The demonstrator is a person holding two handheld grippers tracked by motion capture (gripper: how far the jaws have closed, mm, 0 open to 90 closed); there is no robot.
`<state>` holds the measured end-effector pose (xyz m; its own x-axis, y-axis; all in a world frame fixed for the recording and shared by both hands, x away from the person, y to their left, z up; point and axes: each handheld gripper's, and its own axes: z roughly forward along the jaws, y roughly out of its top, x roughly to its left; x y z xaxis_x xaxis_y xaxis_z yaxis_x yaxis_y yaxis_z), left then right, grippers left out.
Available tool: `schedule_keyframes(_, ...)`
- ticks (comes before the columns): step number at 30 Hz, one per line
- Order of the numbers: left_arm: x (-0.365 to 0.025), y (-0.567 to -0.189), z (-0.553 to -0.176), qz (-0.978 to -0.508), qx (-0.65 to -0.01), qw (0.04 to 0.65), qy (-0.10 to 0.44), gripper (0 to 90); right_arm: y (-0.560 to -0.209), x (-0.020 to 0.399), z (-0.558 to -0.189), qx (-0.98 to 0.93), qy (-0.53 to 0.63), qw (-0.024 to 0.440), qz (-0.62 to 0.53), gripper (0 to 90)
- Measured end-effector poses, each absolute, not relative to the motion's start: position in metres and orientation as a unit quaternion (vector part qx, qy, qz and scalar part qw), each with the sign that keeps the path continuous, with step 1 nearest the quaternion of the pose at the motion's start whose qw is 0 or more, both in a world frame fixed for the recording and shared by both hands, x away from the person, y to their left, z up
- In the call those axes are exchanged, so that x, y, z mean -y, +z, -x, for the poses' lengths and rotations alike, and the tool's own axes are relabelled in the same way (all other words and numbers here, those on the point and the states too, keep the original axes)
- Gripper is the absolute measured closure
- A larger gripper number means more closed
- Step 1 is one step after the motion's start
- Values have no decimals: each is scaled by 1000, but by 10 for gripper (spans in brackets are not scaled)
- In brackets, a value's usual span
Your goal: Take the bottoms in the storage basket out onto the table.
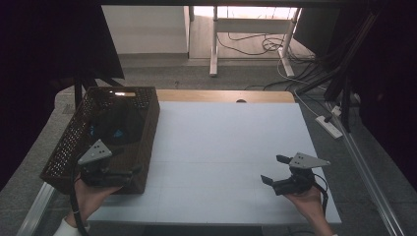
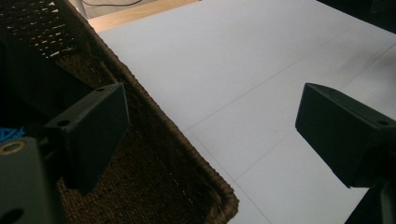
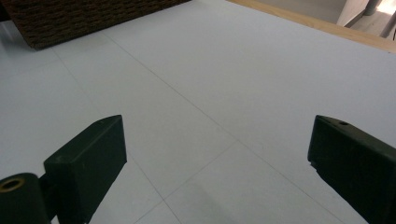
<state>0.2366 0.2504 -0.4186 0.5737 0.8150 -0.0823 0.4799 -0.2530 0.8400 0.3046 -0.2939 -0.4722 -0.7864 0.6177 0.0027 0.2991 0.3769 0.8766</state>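
Observation:
A dark brown woven basket [image 1: 147, 123] stands on the left side of the white table [image 1: 226, 147]. Dark cloth with a bit of blue [image 1: 118, 132] lies inside it. My left gripper [image 1: 125, 172] hovers at the basket's near right corner, open. In the left gripper view [image 2: 210, 130] one jaw hangs over the basket's inside and the other over the table, with the basket rim [image 2: 154, 116] running between them. My right gripper [image 1: 274, 169] is held low over the table's near right part, open and holding nothing. The right gripper view [image 3: 217, 154] looks across bare table toward the basket [image 3: 84, 18].
A wooden table edge [image 1: 221, 96] shows beyond the white surface. On the floor to the right lie a power strip [image 1: 329, 127] and cables, beside a metal rail [image 1: 364, 172]. White desk legs [image 1: 214, 44] stand farther back.

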Motion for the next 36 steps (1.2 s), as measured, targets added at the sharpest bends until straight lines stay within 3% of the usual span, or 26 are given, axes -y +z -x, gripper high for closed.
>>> schedule_keyframes(10,-259,-410,-255,-753,-433,465,171,96,-472,293,-308,-810,488,160,-285,44)
schedule_keyframes(36,-262,-396,-287,-758,-434,449,188,99,-474,293,-308,-809,486,160,-289,46)
